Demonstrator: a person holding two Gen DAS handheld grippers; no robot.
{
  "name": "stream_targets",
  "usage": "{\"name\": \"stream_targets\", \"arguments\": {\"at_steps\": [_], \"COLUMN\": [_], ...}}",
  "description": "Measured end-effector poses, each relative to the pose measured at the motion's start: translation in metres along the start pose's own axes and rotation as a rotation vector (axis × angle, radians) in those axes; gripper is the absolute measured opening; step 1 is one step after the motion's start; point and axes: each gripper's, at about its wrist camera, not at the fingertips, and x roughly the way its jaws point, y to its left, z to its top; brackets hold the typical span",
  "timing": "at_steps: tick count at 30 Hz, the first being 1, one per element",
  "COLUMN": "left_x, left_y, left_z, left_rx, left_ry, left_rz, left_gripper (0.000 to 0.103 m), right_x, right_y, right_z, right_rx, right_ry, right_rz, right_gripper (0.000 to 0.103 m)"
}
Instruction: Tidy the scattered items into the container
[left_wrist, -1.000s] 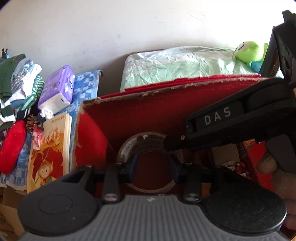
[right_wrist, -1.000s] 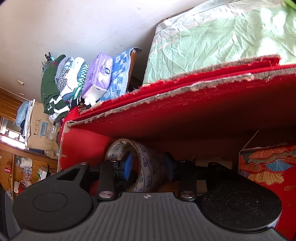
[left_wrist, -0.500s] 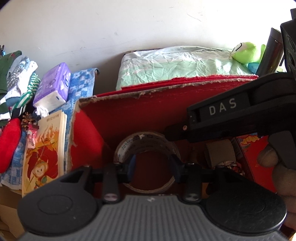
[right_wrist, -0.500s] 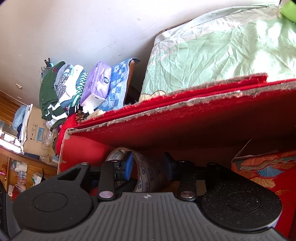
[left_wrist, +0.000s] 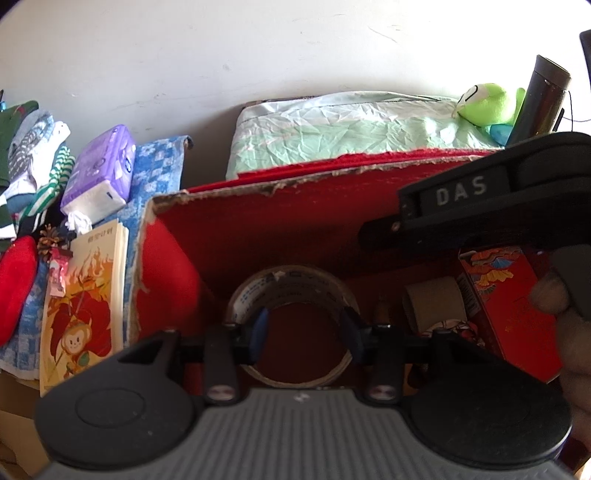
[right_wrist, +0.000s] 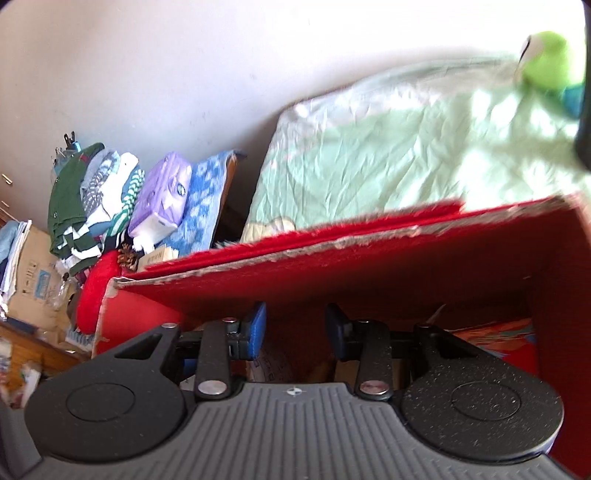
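Observation:
A red cardboard box (left_wrist: 258, 229) is the container. A roll of clear packing tape (left_wrist: 291, 284) stands on edge inside it. My left gripper (left_wrist: 306, 328) is open, its blue pads on either side of the roll's front, above the box. My right gripper (right_wrist: 295, 325) is open and empty, above the box (right_wrist: 406, 258); the tape roll (right_wrist: 273, 363) shows just below its fingers. The right gripper's black body (left_wrist: 480, 206) crosses the left wrist view at the upper right. A cardboard tape core (left_wrist: 432, 299) and a red patterned packet (left_wrist: 506, 288) lie in the box.
Left of the box lie a picture book with a monkey (left_wrist: 85, 306), a purple tissue pack (left_wrist: 99, 173), folded clothes (left_wrist: 33, 147) and a red cushion (left_wrist: 14, 284). Behind the box are a pale green bedcover (left_wrist: 351, 125), a green plush toy (left_wrist: 487, 103) and a dark flask (left_wrist: 543, 99).
My right gripper has risen and drawn back from the tape roll, which now sits low under its fingers. The left view has pulled back and up slightly; the roll stays in the box.

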Motion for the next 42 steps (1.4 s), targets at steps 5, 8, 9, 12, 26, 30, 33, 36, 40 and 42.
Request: {"name": "stream_targets", "arguments": {"at_steps": [5,8,9,12,26,30,33,36,40,42], "left_x": [-0.002,-0.003,-0.004,-0.008,-0.047,-0.093,-0.126,-0.148,-0.157,-0.155], "left_y": [0.002,0.003,0.003,0.002,0.002,0.009,0.011,0.013,0.014,0.014], "left_z": [-0.001,-0.002,-0.002,-0.003,-0.015,-0.030,-0.047,-0.065,-0.099,-0.117], "left_rx": [-0.005,-0.011,-0.010,-0.004,-0.030,-0.106,-0.120,-0.126,-0.144,-0.158], "left_ry": [-0.012,-0.022,-0.027,-0.045,-0.263,-0.387,-0.459,-0.473,-0.429,-0.382], "left_rz": [-0.028,-0.039,-0.040,-0.054,-0.059,-0.072,-0.028,-0.016,-0.025,-0.044], "left_gripper": [0.052,0.052,0.052,0.060,0.069,0.092,0.097,0.100,0.102,0.102], "right_x": [-0.057,-0.091,-0.097,-0.110,-0.151,-0.161,-0.160,-0.156,-0.147,-0.139], "right_y": [0.012,0.023,0.023,0.015,0.021,0.018,0.015,0.016,0.016,0.016], "right_z": [-0.023,-0.056,-0.066,-0.086,-0.124,-0.137,-0.146,-0.155,-0.168,-0.174], "right_rx": [-0.036,-0.097,-0.097,-0.037,-0.138,-0.158,-0.146,-0.154,-0.137,-0.126], "right_ry": [-0.199,-0.366,-0.398,-0.420,-0.370,-0.363,-0.331,-0.296,-0.246,-0.209], "right_rz": [-0.042,-0.114,-0.133,-0.139,-0.129,-0.086,-0.052,-0.031,0.027,0.037], "right_gripper": [0.039,0.041,0.044,0.053,0.053,0.051,0.051,0.051,0.051,0.051]}}
